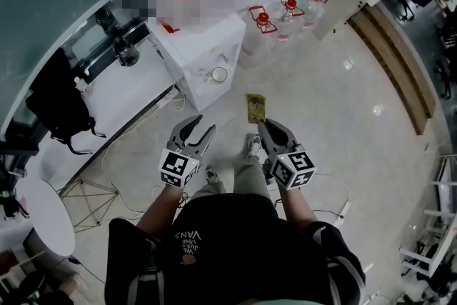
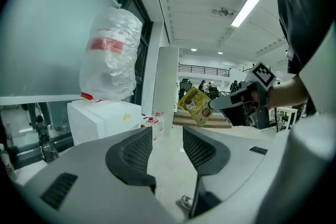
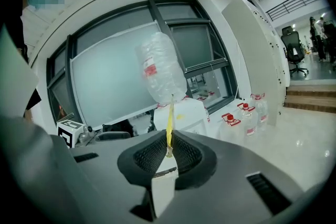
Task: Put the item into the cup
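Nearest the camera, both forearms reach forward from the body over the glossy floor [image 1: 335, 118], side by side and apart.

Left tongs [image 1: 200, 126]: released. The jaws stand apart with nothing between them; through the gap only floor and the far wall show. They point ahead and slightly inward.

Right tongs [image 1: 265, 126]: clenched on the yellow packet [image 1: 255, 108]. The pads pinch its lower edge and the packet stands upright above the tips. In the right gripper view it shows edge-on as a thin yellow strip [image 3: 169, 123]; in the left gripper view its printed face [image 2: 195, 105] is turned toward the left tongs [image 2: 167, 136]. The packet is in the air over the floor, short of the cup and not in it.

Beyond the tongs stands a white cabinet [image 1: 203, 53]. On its top, near the front edge, sits the cup [image 1: 219, 74], upright with its mouth open upward; what it holds cannot be made out. Behind it on the same top rests a crumpled clear plastic container with a red label [image 2: 111, 54].

Further off, to the right of the cabinet, three clear water bottles with red caps [image 1: 263, 19] stand in a row on the floor against the wall, upright and capped.
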The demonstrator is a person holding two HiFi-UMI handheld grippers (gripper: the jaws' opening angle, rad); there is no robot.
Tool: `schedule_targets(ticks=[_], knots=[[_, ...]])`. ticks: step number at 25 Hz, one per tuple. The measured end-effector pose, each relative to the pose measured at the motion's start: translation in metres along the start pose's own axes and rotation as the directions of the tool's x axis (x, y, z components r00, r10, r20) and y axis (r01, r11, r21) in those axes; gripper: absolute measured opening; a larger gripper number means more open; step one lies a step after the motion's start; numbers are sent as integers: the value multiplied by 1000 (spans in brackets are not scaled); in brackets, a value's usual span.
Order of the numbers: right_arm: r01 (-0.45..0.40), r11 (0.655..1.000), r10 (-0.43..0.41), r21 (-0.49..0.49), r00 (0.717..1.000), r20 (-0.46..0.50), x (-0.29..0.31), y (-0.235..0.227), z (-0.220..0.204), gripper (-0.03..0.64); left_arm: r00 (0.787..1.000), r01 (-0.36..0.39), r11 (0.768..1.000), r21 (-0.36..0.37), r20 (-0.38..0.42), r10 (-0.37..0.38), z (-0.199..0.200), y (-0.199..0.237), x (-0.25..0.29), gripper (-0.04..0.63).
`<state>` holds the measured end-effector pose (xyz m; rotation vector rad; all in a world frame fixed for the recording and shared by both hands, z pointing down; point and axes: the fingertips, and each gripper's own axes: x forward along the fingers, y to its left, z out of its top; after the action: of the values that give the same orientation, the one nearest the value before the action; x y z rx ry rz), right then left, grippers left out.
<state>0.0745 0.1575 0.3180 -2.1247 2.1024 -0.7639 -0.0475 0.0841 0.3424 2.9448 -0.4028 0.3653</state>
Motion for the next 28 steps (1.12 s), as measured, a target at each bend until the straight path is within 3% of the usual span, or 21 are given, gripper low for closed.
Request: schedule_targets(ticks=[13, 28], knots=[[-87, 994, 79, -60, 989, -128, 85, -69, -6, 57, 992, -91, 995, -47, -98, 86, -64, 47, 91, 249], [-202, 968, 154, -151, 948, -279, 223, -128, -73, 57, 958, -230, 969, -94, -195, 209, -179, 142, 187, 287]])
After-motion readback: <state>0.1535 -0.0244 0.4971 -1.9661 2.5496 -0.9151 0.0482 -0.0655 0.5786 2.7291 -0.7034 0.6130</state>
